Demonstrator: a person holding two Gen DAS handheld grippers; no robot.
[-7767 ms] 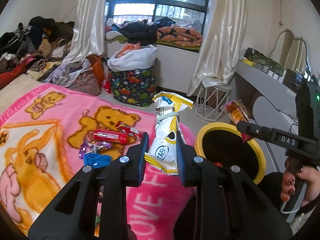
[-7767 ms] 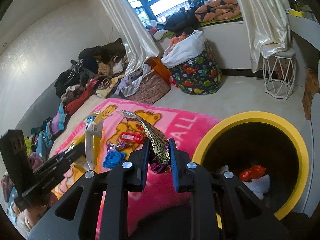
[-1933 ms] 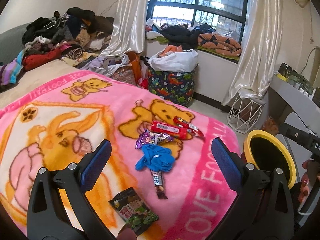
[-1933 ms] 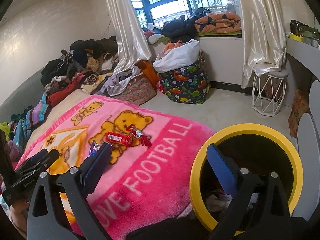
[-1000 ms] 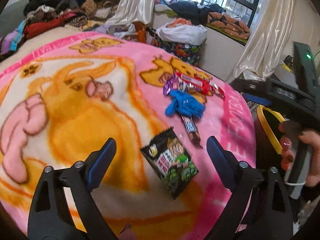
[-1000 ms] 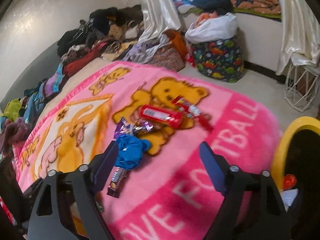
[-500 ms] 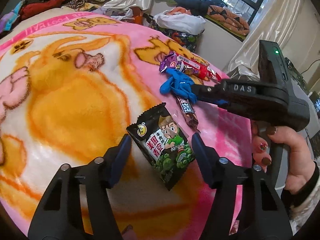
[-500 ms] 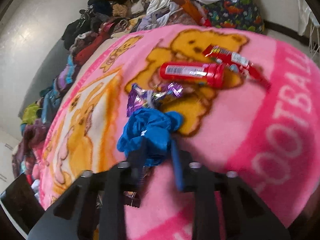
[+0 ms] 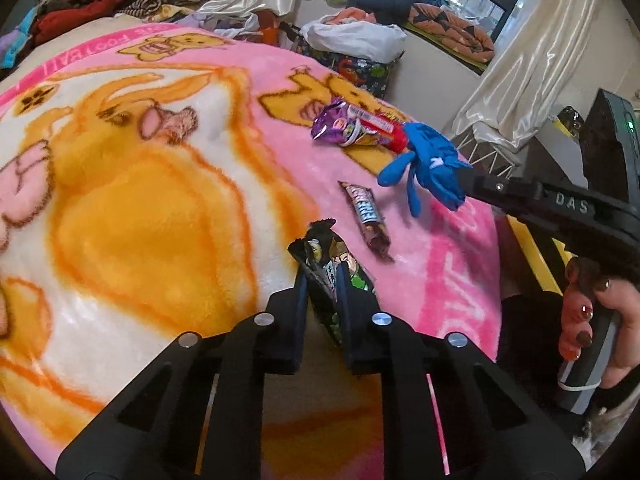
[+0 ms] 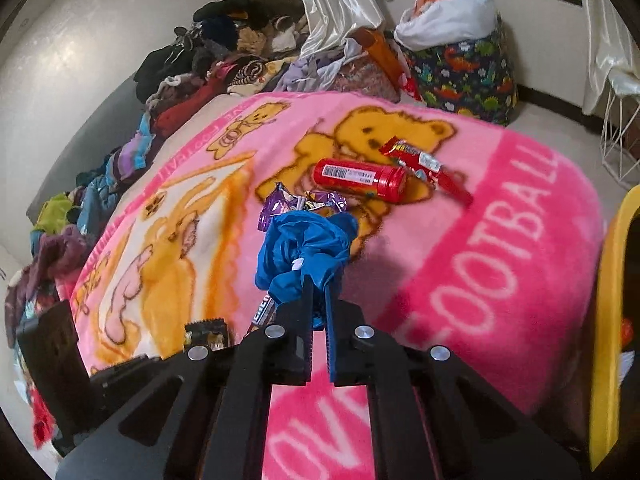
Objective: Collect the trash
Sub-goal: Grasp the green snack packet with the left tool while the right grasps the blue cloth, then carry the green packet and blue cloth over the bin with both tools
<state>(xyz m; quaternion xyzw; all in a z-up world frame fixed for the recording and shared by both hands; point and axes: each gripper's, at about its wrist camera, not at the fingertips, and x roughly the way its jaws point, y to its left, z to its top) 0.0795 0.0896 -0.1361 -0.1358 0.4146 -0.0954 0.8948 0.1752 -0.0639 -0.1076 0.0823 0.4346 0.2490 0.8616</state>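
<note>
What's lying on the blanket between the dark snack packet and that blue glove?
A chocolate bar wrapper, seen in the left wrist view, lies between the snack packet and the blue glove.

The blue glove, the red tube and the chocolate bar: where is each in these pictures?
blue glove point(image 10: 306, 246): right wrist view, on its crumpled middle.
red tube point(image 10: 358, 178): right wrist view, on its labelled side.
chocolate bar point(image 9: 366, 210): left wrist view, on the wrapper's lettering.

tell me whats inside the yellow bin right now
Only a sliver of the yellow bin shows at the right wrist view's edge: something red and a bit of white just inside the rim. The rest of its inside is out of frame.
</note>
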